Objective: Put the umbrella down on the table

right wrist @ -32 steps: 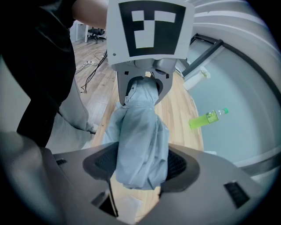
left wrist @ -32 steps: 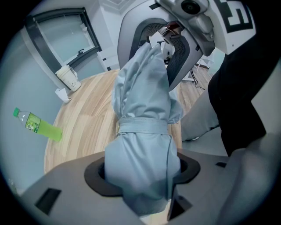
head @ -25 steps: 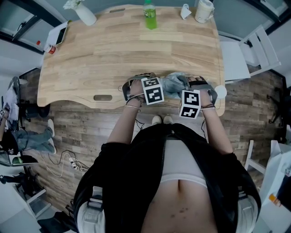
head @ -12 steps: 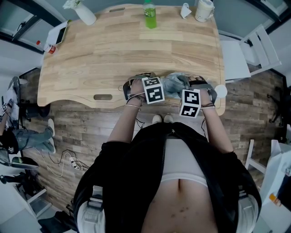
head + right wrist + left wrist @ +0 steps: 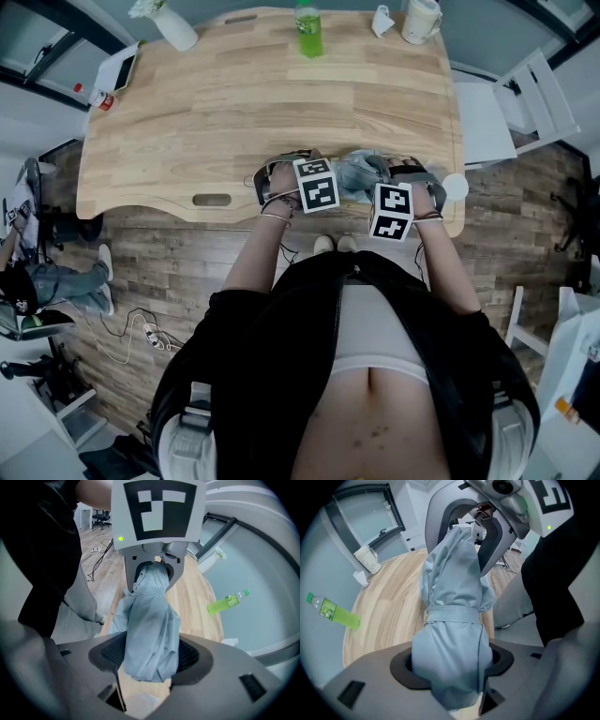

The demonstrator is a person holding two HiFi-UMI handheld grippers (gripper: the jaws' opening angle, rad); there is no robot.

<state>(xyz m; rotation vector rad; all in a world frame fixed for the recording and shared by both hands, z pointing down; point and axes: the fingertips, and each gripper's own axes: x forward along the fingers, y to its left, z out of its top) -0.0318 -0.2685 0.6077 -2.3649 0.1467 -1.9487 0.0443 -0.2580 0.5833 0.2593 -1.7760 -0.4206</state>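
A folded pale blue umbrella (image 5: 359,172) is held level between both grippers over the near edge of the wooden table (image 5: 234,103). My left gripper (image 5: 302,169) is shut on one end of the umbrella (image 5: 452,634), whose strap wraps its middle. My right gripper (image 5: 394,176) is shut on the other end of the umbrella (image 5: 149,634). Each gripper view looks along the umbrella to the opposite gripper. The fingertips are mostly hidden by the marker cubes in the head view.
A green bottle (image 5: 308,30) stands at the table's far edge, with a white mug (image 5: 421,21) and a small white cup (image 5: 382,22) at the far right. A white vase (image 5: 174,30) and a phone (image 5: 127,71) lie far left. A white chair (image 5: 516,103) stands at the right.
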